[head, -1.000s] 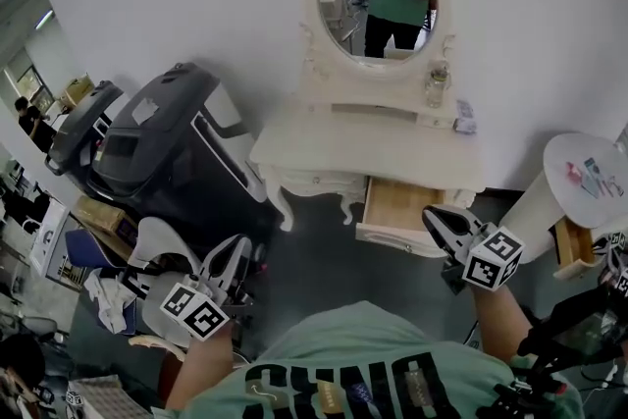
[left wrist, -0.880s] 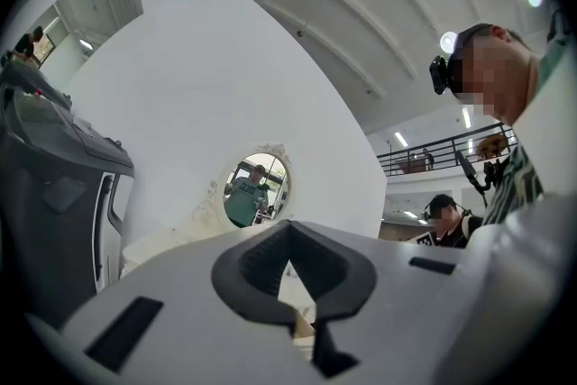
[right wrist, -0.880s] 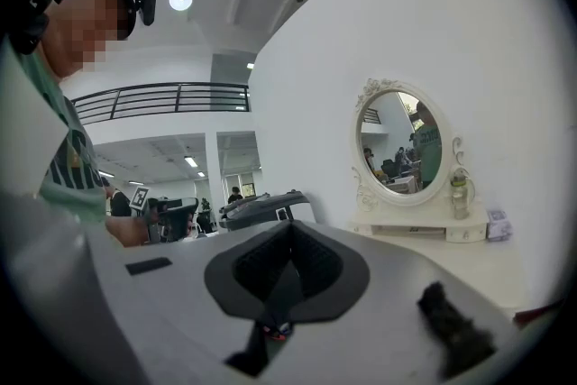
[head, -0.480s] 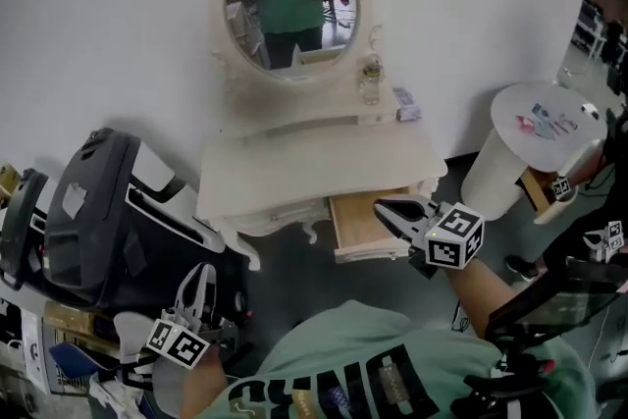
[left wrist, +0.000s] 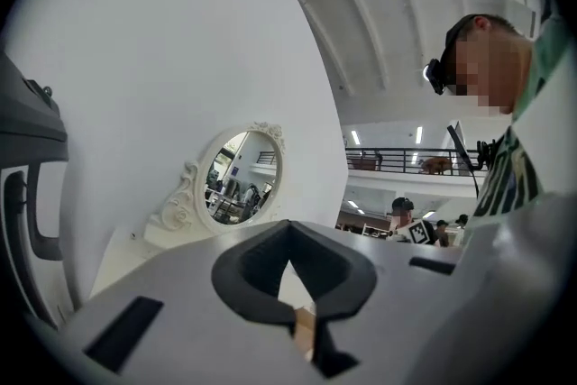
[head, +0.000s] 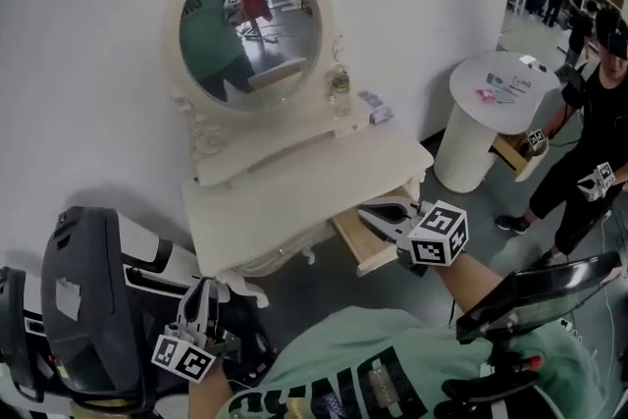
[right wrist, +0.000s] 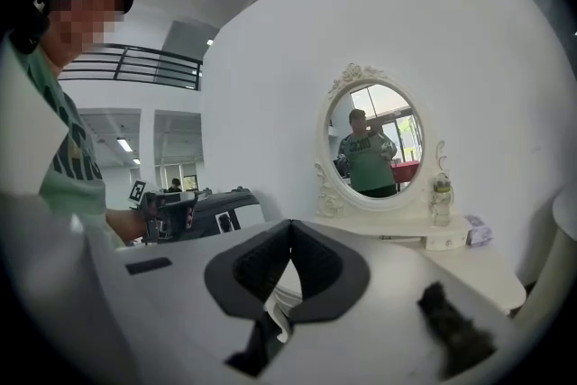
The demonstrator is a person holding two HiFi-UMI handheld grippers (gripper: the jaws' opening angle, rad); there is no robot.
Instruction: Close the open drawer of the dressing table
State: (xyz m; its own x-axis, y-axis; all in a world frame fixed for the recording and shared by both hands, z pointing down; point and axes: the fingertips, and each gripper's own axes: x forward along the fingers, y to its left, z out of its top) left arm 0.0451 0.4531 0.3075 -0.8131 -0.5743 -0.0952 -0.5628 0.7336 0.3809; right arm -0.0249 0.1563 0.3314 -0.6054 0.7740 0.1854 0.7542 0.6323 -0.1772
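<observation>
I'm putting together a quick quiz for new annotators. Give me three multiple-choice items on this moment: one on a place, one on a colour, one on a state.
1. Where is the open drawer?
A. Under the tabletop, at the end near the round white table
B. Under the tabletop's other end
C. In the shelf below the mirror

2. What colour is the dressing table?
A. Black
B. White
C. Red

3. What state is the right gripper in?
A. Open wide
B. Shut and empty
C. Shut on a bottle

Answers:
1. A, the wood-lined drawer juts out at that end.
2. B, its top and carved frame are white.
3. B, the jaws meet with nothing between them.
</observation>
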